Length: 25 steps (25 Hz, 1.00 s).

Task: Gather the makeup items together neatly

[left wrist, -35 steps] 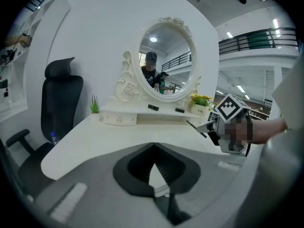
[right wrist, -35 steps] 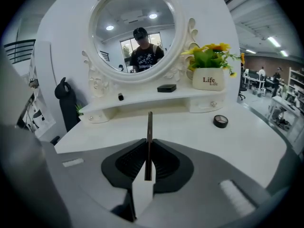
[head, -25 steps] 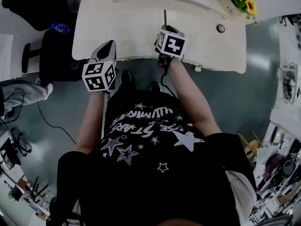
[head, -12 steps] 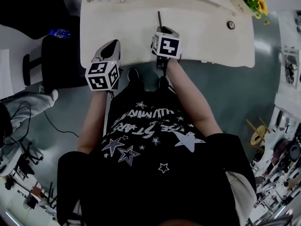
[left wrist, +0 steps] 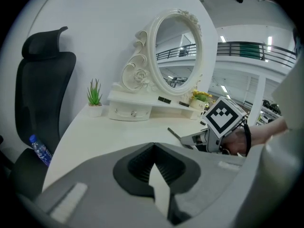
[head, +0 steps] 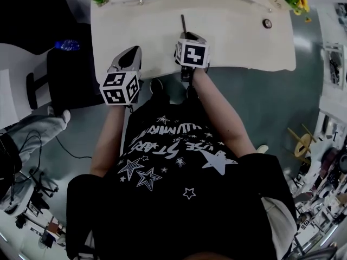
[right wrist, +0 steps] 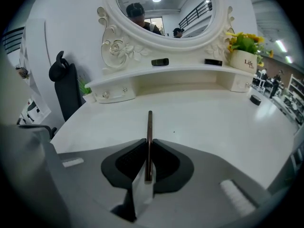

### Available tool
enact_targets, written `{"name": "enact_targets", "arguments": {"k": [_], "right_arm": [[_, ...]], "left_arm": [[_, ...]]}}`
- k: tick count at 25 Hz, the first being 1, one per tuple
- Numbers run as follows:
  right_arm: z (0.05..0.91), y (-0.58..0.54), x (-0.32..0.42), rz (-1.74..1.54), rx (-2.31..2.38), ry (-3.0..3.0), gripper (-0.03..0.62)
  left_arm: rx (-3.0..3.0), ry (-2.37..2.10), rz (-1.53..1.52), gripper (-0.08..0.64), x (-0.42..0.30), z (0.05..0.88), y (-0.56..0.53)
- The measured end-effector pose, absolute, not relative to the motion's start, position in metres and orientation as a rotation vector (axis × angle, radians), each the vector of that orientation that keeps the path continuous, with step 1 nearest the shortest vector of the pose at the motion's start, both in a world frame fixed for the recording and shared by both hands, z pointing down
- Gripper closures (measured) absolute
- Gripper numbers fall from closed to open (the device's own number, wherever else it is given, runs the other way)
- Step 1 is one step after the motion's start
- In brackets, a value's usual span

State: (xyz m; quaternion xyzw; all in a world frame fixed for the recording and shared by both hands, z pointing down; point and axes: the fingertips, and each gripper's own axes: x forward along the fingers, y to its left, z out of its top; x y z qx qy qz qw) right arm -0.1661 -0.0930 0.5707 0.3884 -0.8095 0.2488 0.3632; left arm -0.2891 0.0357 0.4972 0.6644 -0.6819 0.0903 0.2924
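The right gripper (right wrist: 148,148) clenched a slim dark-brown pencil (right wrist: 149,125) over the white table (right wrist: 213,127), the left gripper (left wrist: 153,151) closed empty.

Your right claw (right wrist: 147,146) is clamped on a thin, dark brown makeup pencil (right wrist: 149,125). The pencil runs straight out ahead of the jaws, with its far end over the bare tabletop (right wrist: 204,122); you cannot tell whether that end touches it. On the shelf (right wrist: 190,72) under the mirror (right wrist: 156,8), a short dark tube (right wrist: 160,61) lies on its side left of the middle. A second dark tube (right wrist: 213,61) lies well apart from it, nearer the flower pot (right wrist: 244,61). A small round dark pot (right wrist: 255,99) sits alone near the tabletop's right edge.
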Motion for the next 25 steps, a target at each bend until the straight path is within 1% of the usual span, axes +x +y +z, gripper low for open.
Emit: {"name": "enact_targets", "arguments": {"k": [6, 11, 13, 17, 23, 25], "right_arm": [[0.569, -0.094, -0.166, 0.591, 1.006, -2.071, 0.515], [0.569, -0.089, -0.175, 0.595, 0.965, -2.091, 0.446], [0.568, -0.090, -0.173, 0.588, 0.975, -2.093, 0.400], [0.562, -0.097, -0.167, 0.586, 1.010, -2.116, 0.372], [0.531, -0.119, -0.152, 0.526, 1.103, -2.165, 0.285], [0.519, -0.126, -0.146, 0.506, 1.137, -2.178, 0.265]], "left_arm": [[1.800, -1.788, 0.237, 0.560, -0.289, 0.497, 0.028], [1.815, -1.776, 0.239, 0.560, -0.293, 0.500, 0.026], [1.816, -1.771, 0.235, 0.560, -0.293, 0.500, 0.027], [1.828, -1.761, 0.221, 0.560, -0.296, 0.498, 0.026], [1.878, -1.745, 0.227, 0.560, -0.300, 0.493, 0.015], [1.893, -1.740, 0.225, 0.560, -0.299, 0.490, 0.012]]}}
